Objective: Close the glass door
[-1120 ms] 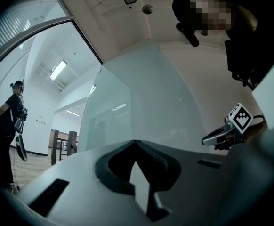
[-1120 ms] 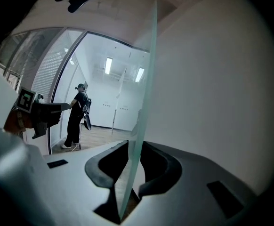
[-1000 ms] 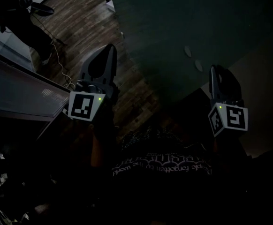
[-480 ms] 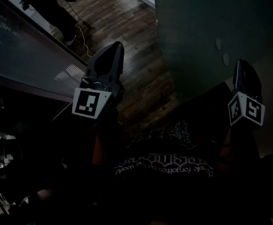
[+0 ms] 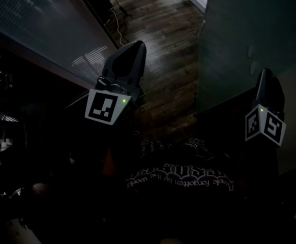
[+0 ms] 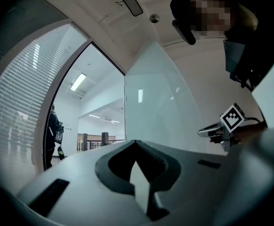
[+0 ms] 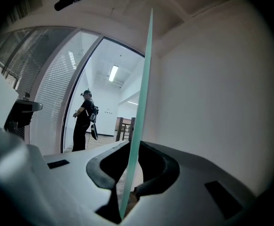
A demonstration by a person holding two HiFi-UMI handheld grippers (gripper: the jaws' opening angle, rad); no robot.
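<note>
Clamping the upright edge of the glass door (image 7: 142,79), the right tongs (image 7: 125,193) have just tightened. Left tongs (image 6: 141,189) are pressed together, empty, left of the door, facing the open doorway (image 6: 94,117).

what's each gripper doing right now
Left gripper: tongs shut, nothing between them.
Right gripper: tongs have just been closing, clamped on the edge of the glass door.

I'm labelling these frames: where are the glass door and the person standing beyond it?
glass door (image 7: 139,112), right gripper view, on its near edge.
person (image 7: 84,117), right gripper view, on the torso.
</note>
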